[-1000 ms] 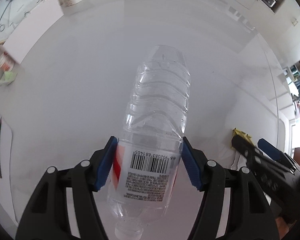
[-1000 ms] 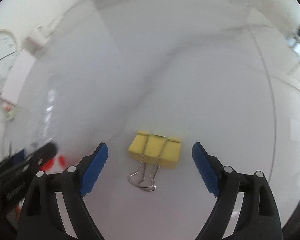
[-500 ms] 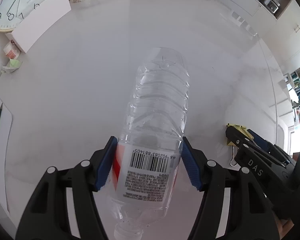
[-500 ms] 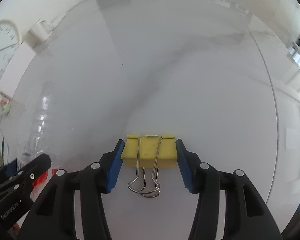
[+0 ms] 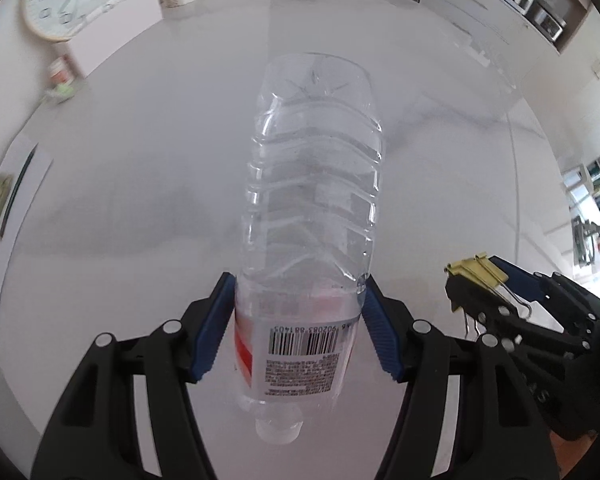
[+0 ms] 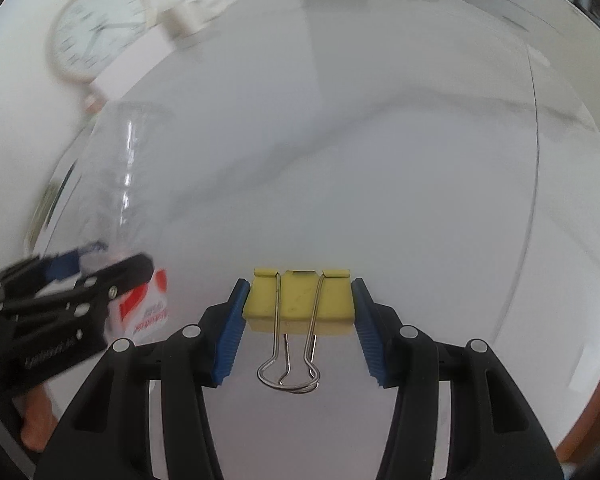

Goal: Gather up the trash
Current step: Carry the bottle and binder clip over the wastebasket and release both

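Over the white table (image 5: 148, 184), the left hand-held gripper (image 5: 298, 332) clamped a clear plastic bottle (image 5: 312, 216) at its label, base pointing away, apparently lifted off the surface. From the right wrist, the right hand-held gripper (image 6: 298, 312) squeezed a yellow binder clip (image 6: 300, 300) between its blue pads, wire handles toward the camera.

The right gripper (image 6: 299, 314) clamps a yellow binder clip (image 6: 299, 301) between its blue pads (image 6: 230, 332), wire handles pointing toward the camera. At left, the left gripper (image 6: 96, 266) holds a clear plastic bottle (image 6: 118, 184) above the white table (image 6: 400, 160).
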A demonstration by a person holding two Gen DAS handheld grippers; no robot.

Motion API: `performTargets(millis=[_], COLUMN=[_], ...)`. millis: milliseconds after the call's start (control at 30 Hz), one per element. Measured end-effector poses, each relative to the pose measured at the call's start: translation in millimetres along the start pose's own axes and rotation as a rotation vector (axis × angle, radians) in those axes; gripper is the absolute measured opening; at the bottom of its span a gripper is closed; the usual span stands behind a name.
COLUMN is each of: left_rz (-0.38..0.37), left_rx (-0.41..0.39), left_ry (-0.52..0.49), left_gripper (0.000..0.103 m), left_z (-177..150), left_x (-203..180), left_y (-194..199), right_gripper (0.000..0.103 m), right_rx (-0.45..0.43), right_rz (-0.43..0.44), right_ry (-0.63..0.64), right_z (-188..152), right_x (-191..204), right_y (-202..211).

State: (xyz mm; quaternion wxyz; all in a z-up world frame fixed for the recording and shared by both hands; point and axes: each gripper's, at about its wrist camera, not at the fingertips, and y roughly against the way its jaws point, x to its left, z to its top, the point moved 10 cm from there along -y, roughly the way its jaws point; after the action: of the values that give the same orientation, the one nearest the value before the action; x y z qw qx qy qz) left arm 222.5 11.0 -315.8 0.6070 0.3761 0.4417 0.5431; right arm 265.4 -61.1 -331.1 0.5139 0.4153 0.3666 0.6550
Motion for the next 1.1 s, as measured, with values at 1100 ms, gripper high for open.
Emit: performTargets(millis=[1100], left_rz=[-0.06], left_rx=[0.009], left_ry=[0.108], left_gripper=[0.059], left_z=[-262.9], left_x=[-158.9], left_y=[114.9], right_gripper=[0.052], right_rx=[0.076], right_rz=[0.174], right_ry=[0.426], right_z=[-254.9], right_x=[-116.9], right_y=[204.4])
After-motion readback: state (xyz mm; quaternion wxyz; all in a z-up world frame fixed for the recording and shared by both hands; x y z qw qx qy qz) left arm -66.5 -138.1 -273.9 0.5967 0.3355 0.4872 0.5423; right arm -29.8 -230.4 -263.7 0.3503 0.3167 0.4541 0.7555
